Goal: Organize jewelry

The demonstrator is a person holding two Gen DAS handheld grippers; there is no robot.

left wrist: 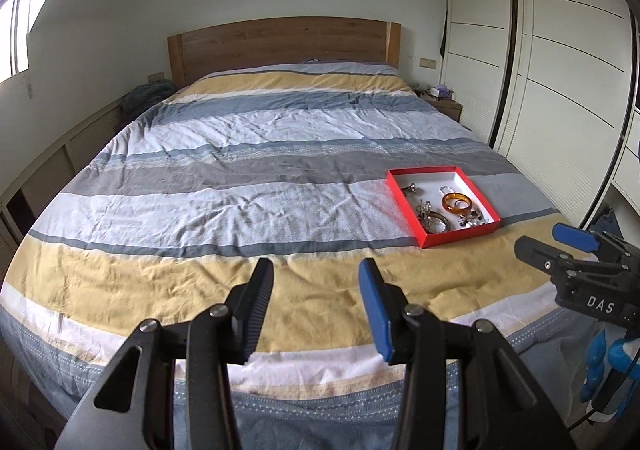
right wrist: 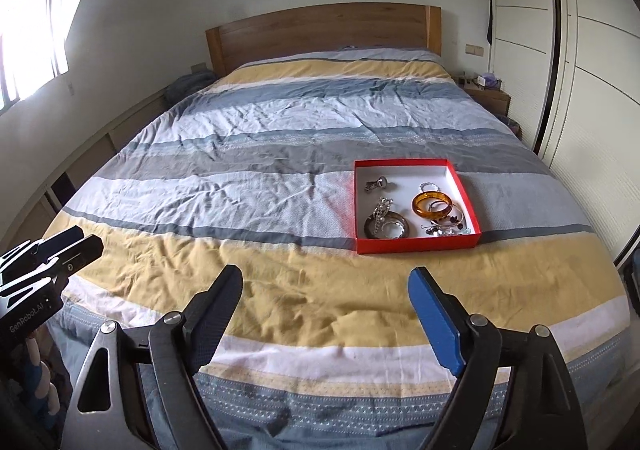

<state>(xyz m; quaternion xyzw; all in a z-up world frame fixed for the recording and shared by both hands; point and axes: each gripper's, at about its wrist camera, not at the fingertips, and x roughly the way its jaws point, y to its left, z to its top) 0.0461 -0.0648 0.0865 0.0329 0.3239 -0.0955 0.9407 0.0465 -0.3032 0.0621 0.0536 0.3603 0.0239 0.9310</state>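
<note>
A red tray [right wrist: 416, 245] with a white inside lies on the striped bedspread, right of middle; it also shows in the left wrist view [left wrist: 460, 235]. In it lie an amber bangle [right wrist: 432, 204], a dark ring-shaped bangle [right wrist: 386, 228], a silver clip [right wrist: 376, 184] and several small silver pieces. My left gripper [left wrist: 316, 286] is open and empty above the bed's near end, left of the tray. My right gripper [right wrist: 326, 290] is open and empty, short of the tray's front edge. Each gripper shows at the edge of the other's view.
The bed [right wrist: 280, 154] fills the room's middle, with a wooden headboard [right wrist: 320, 34] at the far end. White wardrobe doors [right wrist: 580, 70] stand along the right. A nightstand [right wrist: 486, 94] with small items sits at the far right. A window [right wrist: 28, 22] is on the left wall.
</note>
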